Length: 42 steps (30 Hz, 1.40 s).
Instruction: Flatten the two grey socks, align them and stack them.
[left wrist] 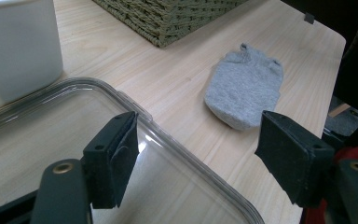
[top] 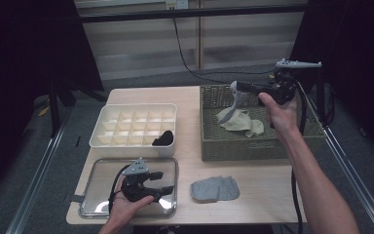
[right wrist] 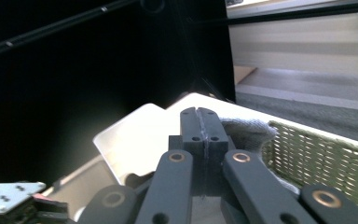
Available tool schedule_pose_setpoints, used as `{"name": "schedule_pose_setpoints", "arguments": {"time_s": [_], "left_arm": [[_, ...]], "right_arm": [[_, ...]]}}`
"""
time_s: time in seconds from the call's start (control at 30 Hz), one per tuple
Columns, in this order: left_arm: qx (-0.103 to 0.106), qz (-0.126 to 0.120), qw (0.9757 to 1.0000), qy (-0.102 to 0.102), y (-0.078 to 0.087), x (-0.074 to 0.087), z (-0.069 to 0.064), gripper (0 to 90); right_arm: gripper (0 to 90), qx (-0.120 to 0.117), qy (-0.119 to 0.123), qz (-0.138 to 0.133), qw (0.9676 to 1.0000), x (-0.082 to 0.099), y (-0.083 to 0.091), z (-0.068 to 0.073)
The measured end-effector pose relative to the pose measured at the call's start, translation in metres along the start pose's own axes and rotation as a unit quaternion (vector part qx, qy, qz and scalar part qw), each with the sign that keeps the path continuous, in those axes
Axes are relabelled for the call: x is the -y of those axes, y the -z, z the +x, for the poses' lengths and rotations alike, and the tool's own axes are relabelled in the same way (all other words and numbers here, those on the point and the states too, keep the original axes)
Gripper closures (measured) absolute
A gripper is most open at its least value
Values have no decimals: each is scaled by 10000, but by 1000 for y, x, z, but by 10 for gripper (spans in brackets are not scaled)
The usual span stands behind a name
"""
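Observation:
My right gripper is raised over the woven basket, shut on a grey sock that hangs down from its jaws. In the right gripper view the jaws are pressed together, with the grey sock bunched just behind them. A cream sock lies inside the basket. My left gripper rests low over a clear plastic tray at the front left, open and holding nothing. Another grey sock lies flat on the table to its right.
A white divided organiser box stands behind the clear tray, with a black sock in its front right compartment. The basket takes up the table's right side. Bare wood runs between box and basket. The table's front edge is close.

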<state>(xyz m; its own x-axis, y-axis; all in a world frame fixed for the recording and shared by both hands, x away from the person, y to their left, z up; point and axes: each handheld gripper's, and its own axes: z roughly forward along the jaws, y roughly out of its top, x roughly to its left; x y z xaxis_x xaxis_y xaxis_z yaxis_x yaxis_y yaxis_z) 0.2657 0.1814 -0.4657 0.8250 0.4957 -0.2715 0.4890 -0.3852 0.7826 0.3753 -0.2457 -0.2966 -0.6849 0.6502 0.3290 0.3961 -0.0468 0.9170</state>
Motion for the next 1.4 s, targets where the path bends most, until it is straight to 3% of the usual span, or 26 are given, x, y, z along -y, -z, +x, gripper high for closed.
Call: {"name": "schedule_pose_setpoints", "arguments": {"time_s": [0.5,1.0,1.17,1.4], "left_arm": [[-33,43,10000,-18,0,0,-1,293],[-90,-5,10000,10,-1,0,-1,314],[-61,-5,10000,7,0,-1,-3,376],[12,-24,10000,-30,-2,-2,-6,386]], "right_arm": [[900,-268,162,-209,9993,-2,15,29],[900,-372,410,-123,9984,9,31,69],[900,-502,419,-50,9978,20,34,84],[900,-660,406,88,9970,42,33,99]]}}
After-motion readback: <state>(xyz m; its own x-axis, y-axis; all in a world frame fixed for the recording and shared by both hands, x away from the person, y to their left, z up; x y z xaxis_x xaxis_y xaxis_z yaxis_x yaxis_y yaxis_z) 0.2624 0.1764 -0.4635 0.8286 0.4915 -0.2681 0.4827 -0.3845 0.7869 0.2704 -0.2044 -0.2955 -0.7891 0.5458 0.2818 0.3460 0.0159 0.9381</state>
